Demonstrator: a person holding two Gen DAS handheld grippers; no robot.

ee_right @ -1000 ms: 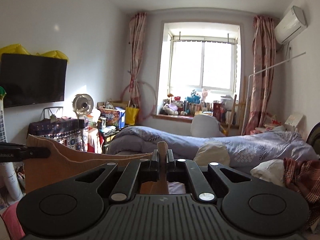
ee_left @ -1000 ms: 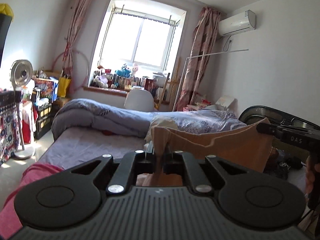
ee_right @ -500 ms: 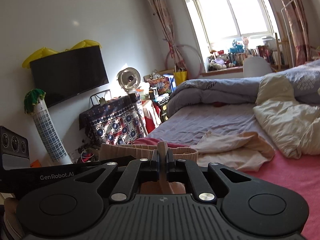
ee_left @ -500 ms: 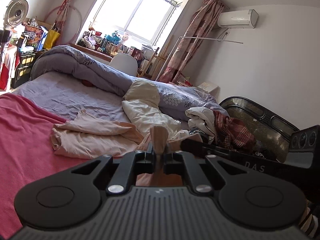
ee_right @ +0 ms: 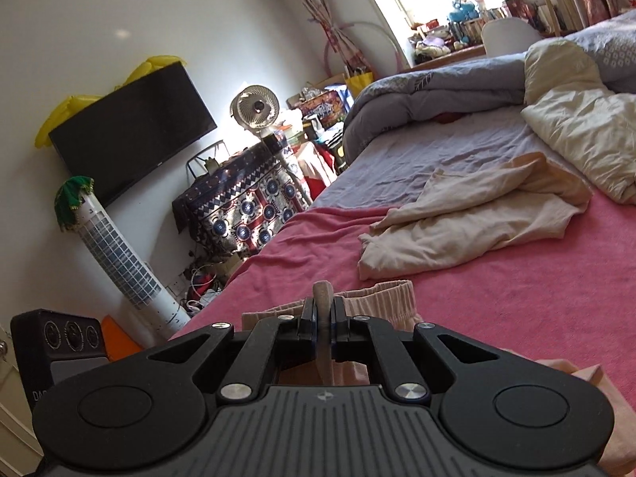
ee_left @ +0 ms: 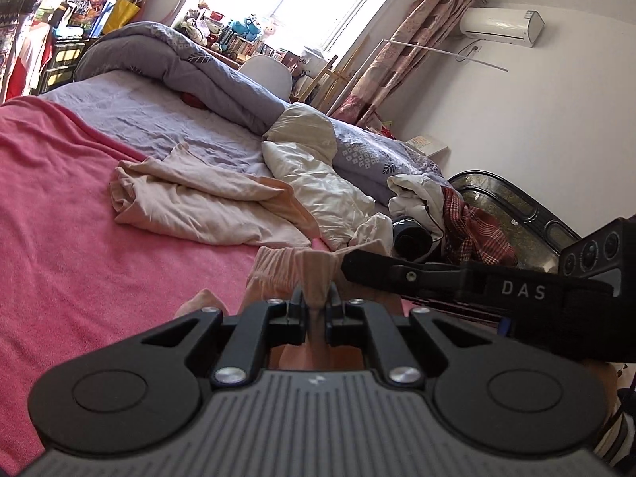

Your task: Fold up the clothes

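Both grippers have dropped from mid-air to the pink blanket [ee_left: 91, 262]. Shorts [ee_left: 278, 268] waistband pinched in left gripper [ee_left: 316, 302] and right gripper [ee_right: 322, 314], jaws nearly closed.

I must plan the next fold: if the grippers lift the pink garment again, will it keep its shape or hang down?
The pink garment probably droops: its waistband bunches between the left gripper and right gripper. It looks thin, likely light. It may drag on the fuzzy red blanket.
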